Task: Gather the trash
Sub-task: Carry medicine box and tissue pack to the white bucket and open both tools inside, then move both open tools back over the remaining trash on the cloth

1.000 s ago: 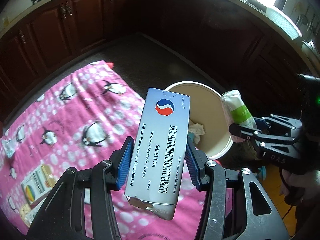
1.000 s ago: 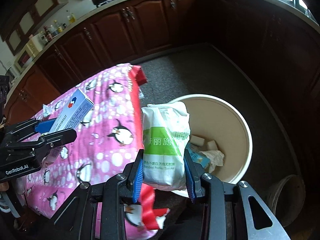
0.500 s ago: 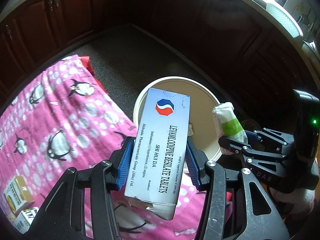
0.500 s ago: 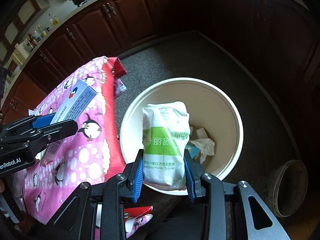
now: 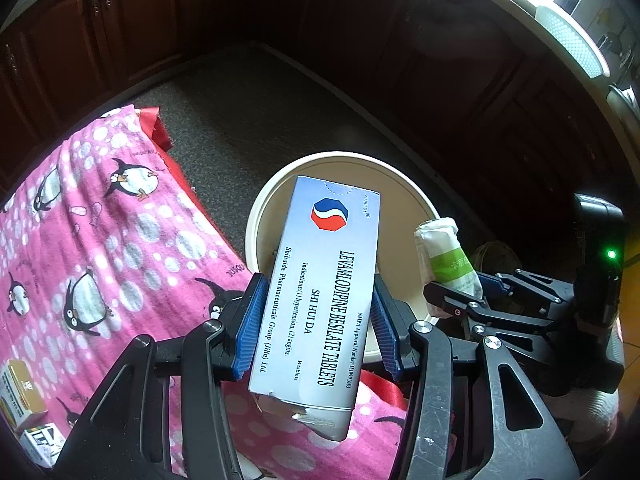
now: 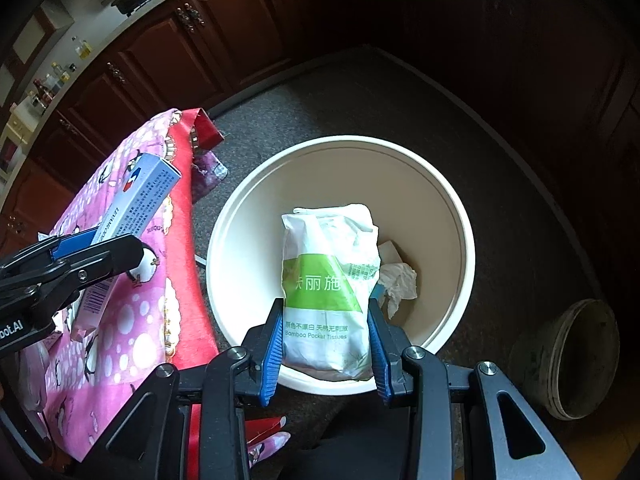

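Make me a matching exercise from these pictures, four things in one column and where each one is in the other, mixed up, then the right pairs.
Things
1. tablet box
2. tissue pack
3. crumpled tissue
4. small yellow box

Places
A. lying at the bottom of the white bin
B. lying on the pink penguin blanket
C. clamped between the fingers of the left gripper
D. clamped between the fingers of the right gripper, above the bin

Pairs: 1-C, 2-D, 3-A, 4-B
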Motion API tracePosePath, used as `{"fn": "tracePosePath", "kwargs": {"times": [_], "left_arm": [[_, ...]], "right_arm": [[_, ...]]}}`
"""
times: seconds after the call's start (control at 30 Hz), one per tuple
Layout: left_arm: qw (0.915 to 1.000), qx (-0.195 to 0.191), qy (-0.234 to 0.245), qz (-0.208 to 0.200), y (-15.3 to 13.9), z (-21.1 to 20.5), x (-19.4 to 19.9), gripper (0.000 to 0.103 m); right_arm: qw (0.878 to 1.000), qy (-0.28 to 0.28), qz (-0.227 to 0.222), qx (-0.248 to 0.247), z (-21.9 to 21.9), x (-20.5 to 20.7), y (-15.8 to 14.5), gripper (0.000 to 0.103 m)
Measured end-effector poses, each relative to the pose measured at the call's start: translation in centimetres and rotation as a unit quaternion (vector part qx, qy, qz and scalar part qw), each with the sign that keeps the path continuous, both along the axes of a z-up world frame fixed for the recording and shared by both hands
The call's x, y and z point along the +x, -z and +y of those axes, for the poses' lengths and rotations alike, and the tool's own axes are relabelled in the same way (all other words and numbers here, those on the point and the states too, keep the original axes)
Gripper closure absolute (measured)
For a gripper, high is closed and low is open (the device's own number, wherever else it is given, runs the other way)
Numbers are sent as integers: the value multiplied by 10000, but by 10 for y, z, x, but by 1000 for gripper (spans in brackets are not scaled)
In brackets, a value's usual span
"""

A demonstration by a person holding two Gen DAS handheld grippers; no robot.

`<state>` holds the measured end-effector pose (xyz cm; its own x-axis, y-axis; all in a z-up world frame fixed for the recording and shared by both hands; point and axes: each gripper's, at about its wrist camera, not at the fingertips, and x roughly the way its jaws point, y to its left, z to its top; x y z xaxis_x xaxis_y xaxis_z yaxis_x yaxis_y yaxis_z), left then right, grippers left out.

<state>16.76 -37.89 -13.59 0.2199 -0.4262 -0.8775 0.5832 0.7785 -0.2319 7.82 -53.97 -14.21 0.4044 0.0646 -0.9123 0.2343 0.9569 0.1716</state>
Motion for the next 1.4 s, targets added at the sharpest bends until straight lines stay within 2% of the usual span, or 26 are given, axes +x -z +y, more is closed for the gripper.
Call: {"fn": "tracePosePath", "kwargs": {"times": [0.13,0.23,0.47,0.87,1.2,1.4], "left_arm": [[10000,-49,-22,40,2,-3,1,54],[9999,-89,-22,107,6,0,6,54],[9997,-140,-41,174,8,3,4,43],[9998,-141,-121,-62,-10,21,-11,43],[9984,-176,-452,-301,-34,72,-13,43],[9959,-153,-808,-377,-46,118,-15,43]], "right_arm": [[10000,31,24,-10,1,2,3,66],[9999,129,29,-35,-1,1,4,55],[9997,222,81,-14,-4,-2,6,55],[9999,152,7,-30,6,-4,-4,55],[9995,-211,-246,-57,43,4,-31,54],[9975,-584,-391,-57,84,14,-45,48]]}}
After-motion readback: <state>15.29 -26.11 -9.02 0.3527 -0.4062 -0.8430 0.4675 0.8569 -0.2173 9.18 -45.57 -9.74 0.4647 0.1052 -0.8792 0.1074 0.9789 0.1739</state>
